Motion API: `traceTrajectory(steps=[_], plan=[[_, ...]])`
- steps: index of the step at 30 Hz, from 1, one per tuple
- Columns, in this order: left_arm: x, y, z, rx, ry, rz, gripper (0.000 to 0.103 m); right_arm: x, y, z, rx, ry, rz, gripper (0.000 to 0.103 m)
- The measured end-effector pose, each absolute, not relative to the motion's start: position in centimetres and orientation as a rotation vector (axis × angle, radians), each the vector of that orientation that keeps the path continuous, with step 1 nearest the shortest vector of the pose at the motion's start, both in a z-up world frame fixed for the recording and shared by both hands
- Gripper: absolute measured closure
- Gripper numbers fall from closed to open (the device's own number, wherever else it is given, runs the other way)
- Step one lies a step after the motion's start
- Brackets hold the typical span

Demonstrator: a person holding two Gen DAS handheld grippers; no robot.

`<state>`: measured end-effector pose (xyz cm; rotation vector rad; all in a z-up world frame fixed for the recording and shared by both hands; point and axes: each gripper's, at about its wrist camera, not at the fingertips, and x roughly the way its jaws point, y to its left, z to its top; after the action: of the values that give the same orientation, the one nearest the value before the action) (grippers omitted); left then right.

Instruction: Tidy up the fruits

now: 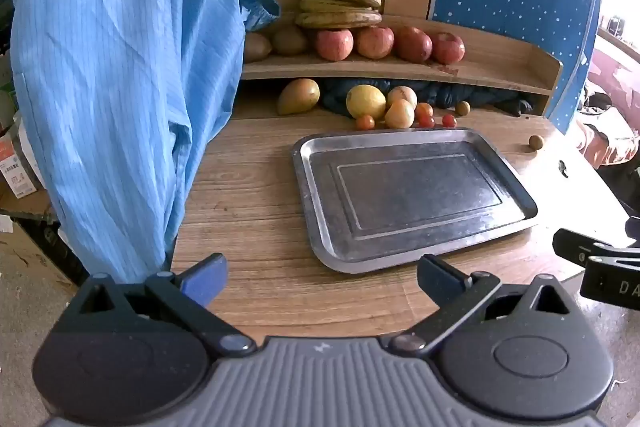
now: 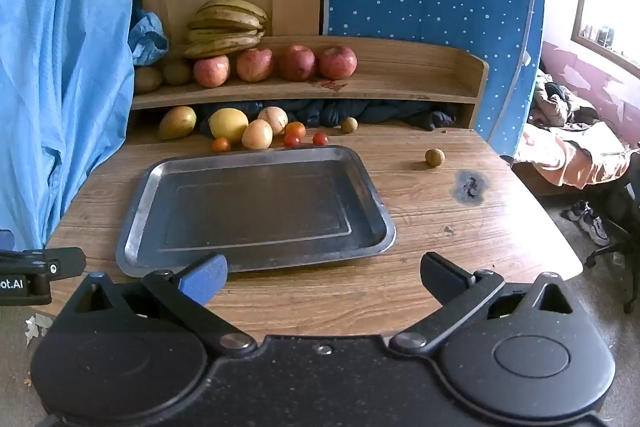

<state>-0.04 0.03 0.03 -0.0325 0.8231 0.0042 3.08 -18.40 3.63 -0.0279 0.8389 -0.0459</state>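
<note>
bananas (image 2: 228,27), apples (image 2: 276,63) on shelf | small fruits (image 2: 256,133) behind bare tray (image 2: 256,205)

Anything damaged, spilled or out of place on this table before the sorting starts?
Yes. The table has a dark, burn-like mark right of the tray. A reddish stain sits on the shelf near the apples. One small round fruit lies alone, apart from the fruit cluster behind the tray.

Left gripper (image 1: 322,277) jaws apart, right gripper (image 2: 324,277) likewise
</note>
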Motion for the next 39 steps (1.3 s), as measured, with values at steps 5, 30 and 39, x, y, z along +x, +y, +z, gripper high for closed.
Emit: traceTrajectory(steps=[5, 30, 39], plan=[[-0.07, 0.01, -0.01, -0.026, 0.825, 0.005, 0.000, 3.05, -18.52, 3.61, -0.023, 0.842, -0.042, 0.001], [-0.08, 0.03, -0.10, -0.035, 0.835, 0.004, 0.000, 3.02, -18.65, 3.45, -0.020, 0.849, -0.043, 0.001], [-0.08, 0.05, -0.11, -0.036, 0.835, 0.003, 0.000, 3.02, -18.65, 3.46, -0.019, 0.850, -0.045, 0.001]])
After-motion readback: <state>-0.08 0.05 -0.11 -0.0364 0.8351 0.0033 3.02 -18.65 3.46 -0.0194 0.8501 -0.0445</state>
